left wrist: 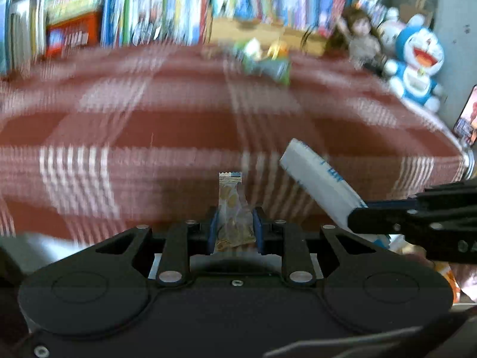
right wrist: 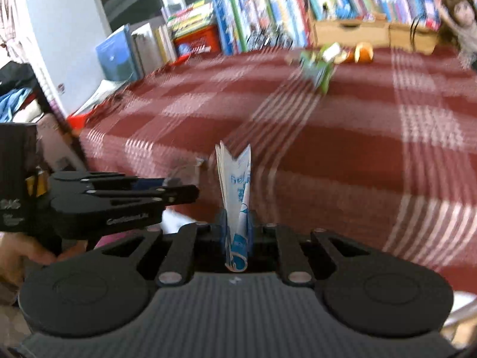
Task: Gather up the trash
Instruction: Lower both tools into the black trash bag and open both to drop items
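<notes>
Red-checked tablecloth [left wrist: 179,125] blurred; green trash [left wrist: 265,62] beyond indistinct.

Books [right wrist: 268,15], doll [left wrist: 362,37], checked red tablecloth [left wrist: 179,125]

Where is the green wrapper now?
The green wrapper lies at the far side of the red checked cloth, beside orange peel, before the books.

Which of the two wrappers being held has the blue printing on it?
The white wrapper clamped in the right gripper. The one in the left gripper is a clear snack wrapper with golden-brown print.
</notes>
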`<state>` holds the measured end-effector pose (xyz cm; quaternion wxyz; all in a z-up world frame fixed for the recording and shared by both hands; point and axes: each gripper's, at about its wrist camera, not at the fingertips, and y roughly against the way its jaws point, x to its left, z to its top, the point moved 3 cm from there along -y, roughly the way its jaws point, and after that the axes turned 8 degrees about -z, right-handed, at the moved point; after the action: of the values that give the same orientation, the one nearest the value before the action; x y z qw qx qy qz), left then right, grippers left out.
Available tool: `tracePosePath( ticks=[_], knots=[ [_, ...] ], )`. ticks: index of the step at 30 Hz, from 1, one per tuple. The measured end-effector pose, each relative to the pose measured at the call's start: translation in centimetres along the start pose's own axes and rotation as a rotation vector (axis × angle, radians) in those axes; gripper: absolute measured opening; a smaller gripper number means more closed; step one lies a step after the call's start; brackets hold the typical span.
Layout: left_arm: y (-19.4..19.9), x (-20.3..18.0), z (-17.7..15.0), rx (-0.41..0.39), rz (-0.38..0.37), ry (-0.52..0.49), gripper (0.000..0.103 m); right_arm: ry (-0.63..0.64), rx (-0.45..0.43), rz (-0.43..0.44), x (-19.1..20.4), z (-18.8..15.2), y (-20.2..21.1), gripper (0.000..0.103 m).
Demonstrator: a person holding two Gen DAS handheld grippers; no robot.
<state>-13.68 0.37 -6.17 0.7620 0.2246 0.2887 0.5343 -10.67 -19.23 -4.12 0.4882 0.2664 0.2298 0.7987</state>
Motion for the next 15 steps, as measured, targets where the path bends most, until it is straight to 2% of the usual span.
tracePosePath(
  ticks=[3, 8, 10, 15],
  knots=[
    [-1.7, 1.6, -2.3, 0.135, -0.01, 0.097, 0.023, -0.018, 0.063, 0.012, 0.4, -2.4, -0.9, 0.018],
    [-4.7, 3.8, -5.2, 0.267, 0.042, 0.185, 0.023, -0.067, 0.186, -0.006, -0.1, -5.6, -4.1, 0.018],
    [-5.7, 4.4, -6.0, 0.322, 0.036, 0.221, 0.023, -0.091, 0.233, -0.025, -0.5, -6.7, -5.4, 0.018],
    [-6.4, 4.6, -7.3, 0.373, 0.06, 0.211, 0.023, -0.149, 0.318, -0.031, -1.3, -8.1, -7.6, 0.018]
  ],
)
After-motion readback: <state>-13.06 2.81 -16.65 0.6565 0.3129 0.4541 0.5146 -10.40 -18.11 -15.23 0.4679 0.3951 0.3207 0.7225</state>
